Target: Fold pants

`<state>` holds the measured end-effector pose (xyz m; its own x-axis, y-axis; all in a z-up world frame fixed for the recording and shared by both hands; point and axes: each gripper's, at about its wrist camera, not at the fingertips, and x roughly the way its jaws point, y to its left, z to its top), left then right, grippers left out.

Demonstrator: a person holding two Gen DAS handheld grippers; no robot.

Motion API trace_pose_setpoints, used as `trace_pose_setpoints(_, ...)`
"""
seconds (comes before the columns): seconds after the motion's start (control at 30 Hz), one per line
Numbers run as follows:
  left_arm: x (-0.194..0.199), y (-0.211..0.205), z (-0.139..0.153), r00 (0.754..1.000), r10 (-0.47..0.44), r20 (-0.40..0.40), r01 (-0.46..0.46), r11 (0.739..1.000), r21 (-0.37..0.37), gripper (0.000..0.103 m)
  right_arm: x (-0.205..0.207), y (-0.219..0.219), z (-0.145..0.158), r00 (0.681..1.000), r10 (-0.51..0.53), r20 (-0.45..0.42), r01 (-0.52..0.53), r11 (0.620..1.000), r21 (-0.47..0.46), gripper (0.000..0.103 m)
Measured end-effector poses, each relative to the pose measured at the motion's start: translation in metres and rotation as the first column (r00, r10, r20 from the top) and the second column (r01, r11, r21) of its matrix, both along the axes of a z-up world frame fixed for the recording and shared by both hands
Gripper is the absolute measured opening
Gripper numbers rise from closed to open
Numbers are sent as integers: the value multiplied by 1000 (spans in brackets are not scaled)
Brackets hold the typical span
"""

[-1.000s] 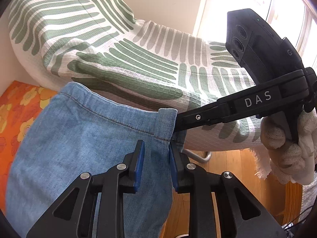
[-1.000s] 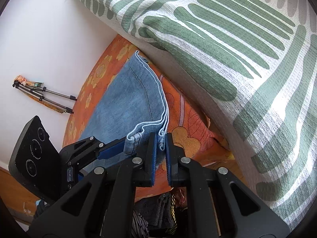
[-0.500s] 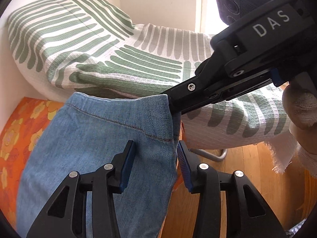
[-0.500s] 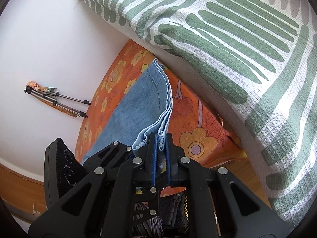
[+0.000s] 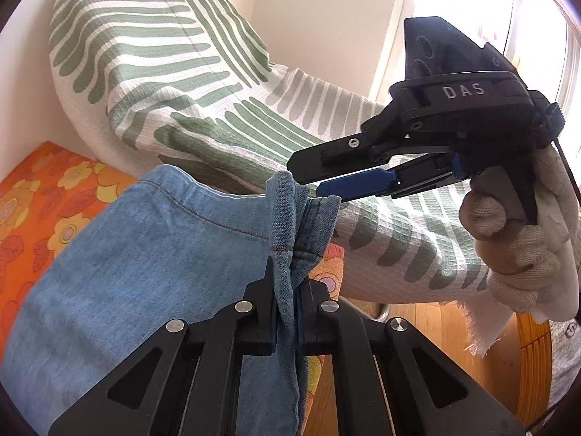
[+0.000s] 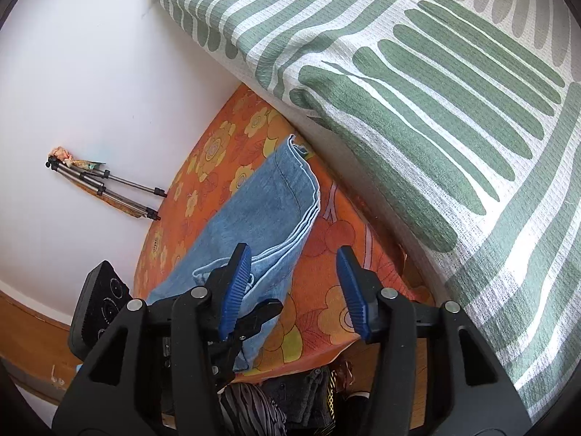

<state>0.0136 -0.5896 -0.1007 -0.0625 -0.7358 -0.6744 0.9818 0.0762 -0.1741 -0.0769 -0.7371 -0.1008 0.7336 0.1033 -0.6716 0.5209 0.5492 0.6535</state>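
Denim pants [image 5: 152,272] lie lengthwise on the orange sheet [image 5: 40,196]; your left gripper [image 5: 287,323] has just pinched their near hem corner, while your right gripper [image 6: 292,290], jaws just parted and empty, hovers beside it.

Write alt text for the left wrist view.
The left gripper is clamped on a bunched hem of blue jeans lying on an orange flowered sheet. The right gripper, held in a gloved hand, is open just beyond the hem, before a green-striped blanket.
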Motion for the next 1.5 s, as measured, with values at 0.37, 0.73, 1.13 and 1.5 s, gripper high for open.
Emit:
trace_pose_setpoints(0.37, -5, 8, 9, 999, -38, -27, 37, 999, -36, 6, 74, -22, -50, 999, 29, -13, -27, 990, 139, 41)
trace_pose_setpoints(0.73, -5, 10, 72, 995, -22, -102, 3, 984, -178, 6, 92, 8, 54, 993, 107, 51, -98, 983, -155, 5)
trace_pose_setpoints(1.13, 13, -12, 39, 983, 3, -186, -23, 994, -104, 5, 98, -10, 25, 997, 60, -47, -67, 982, -177, 5)
trace_pose_setpoints(1.5, 58, 118, 83, 998, 68, 4, -68, 997, 31, 20, 116, -5, 51, 996, 80, -24, -84, 974, -210, 5)
